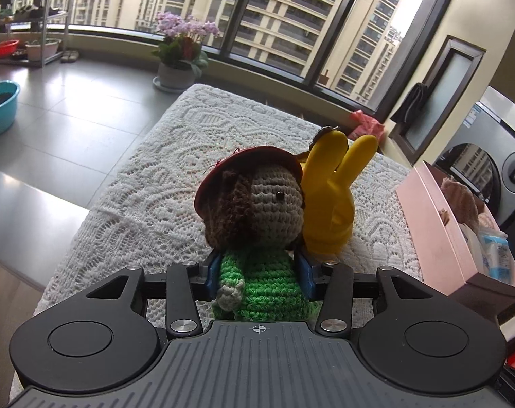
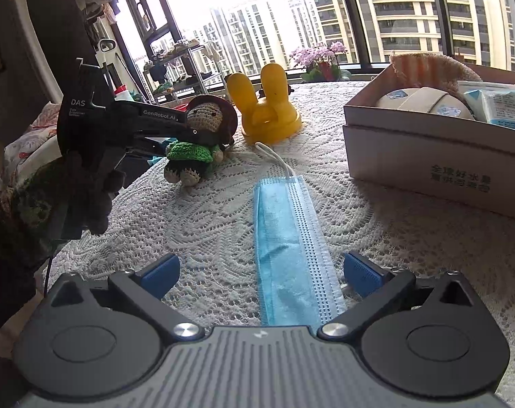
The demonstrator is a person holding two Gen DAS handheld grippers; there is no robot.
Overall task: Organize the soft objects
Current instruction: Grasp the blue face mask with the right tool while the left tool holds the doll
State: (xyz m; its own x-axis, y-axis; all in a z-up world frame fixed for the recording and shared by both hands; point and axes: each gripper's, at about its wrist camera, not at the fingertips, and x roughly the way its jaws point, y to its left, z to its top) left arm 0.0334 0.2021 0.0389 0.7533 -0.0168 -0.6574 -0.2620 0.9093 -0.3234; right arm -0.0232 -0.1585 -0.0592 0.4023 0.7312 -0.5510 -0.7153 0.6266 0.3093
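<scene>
Crochet doll (image 1: 254,210) clamped at green torso by left gripper (image 1: 257,273); judged light, squashy; face mask (image 2: 291,248) lain between wide-apart right gripper (image 2: 261,273) fingers, unheld

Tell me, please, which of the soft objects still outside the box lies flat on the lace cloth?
The blue face mask: it lies flat between the open right gripper fingers. The crochet doll is gripped by the left gripper; the yellow glove stands upright.

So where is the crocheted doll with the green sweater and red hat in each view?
Left wrist: centre, crocheted doll between the jaws.
Right wrist: left of centre, doll on the lace cloth.
Shared landmark: yellow two-finger hand toy just behind it.
</scene>
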